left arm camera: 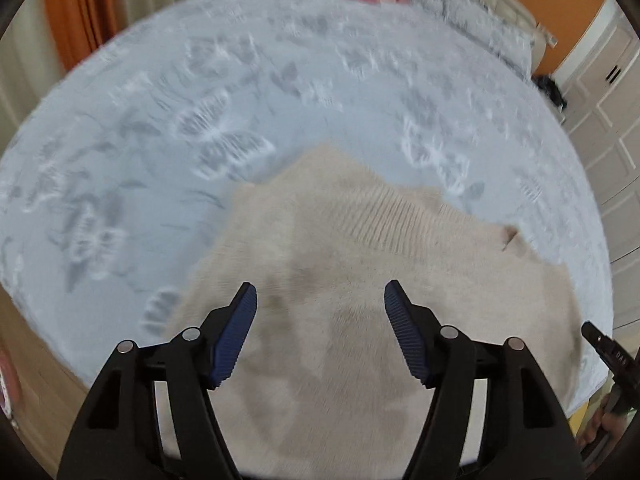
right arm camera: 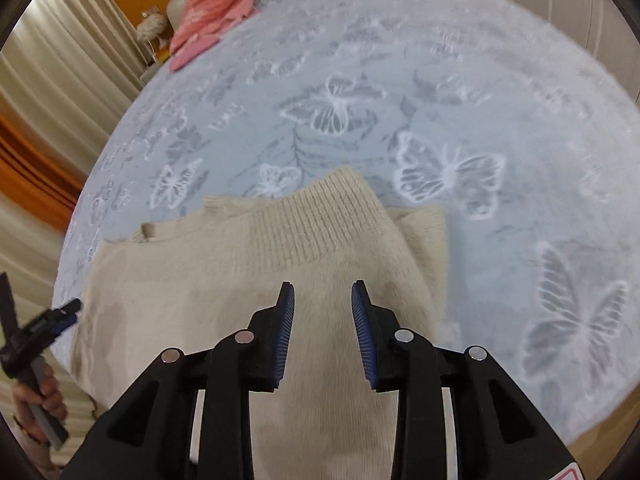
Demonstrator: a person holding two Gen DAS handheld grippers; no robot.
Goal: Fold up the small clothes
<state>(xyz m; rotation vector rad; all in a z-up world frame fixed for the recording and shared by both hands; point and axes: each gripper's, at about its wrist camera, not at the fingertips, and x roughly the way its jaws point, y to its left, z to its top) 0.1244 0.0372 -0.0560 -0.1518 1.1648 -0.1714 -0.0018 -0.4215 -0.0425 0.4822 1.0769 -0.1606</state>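
Both grippers, left [left arm camera: 320,296] and right [right arm camera: 323,294], hover with fingers spread, pinching nothing, over a cream sweater [right arm camera: 224,280] at the bed's [right arm camera: 500,92] near edge; its lower part is hidden, blurred.

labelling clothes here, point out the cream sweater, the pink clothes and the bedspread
cream sweater [right arm camera: 312,232]: right wrist view, ribbed band
pink clothes [right arm camera: 212,4]: right wrist view, middle of pile
bedspread [right arm camera: 448,172]: right wrist view, butterfly print
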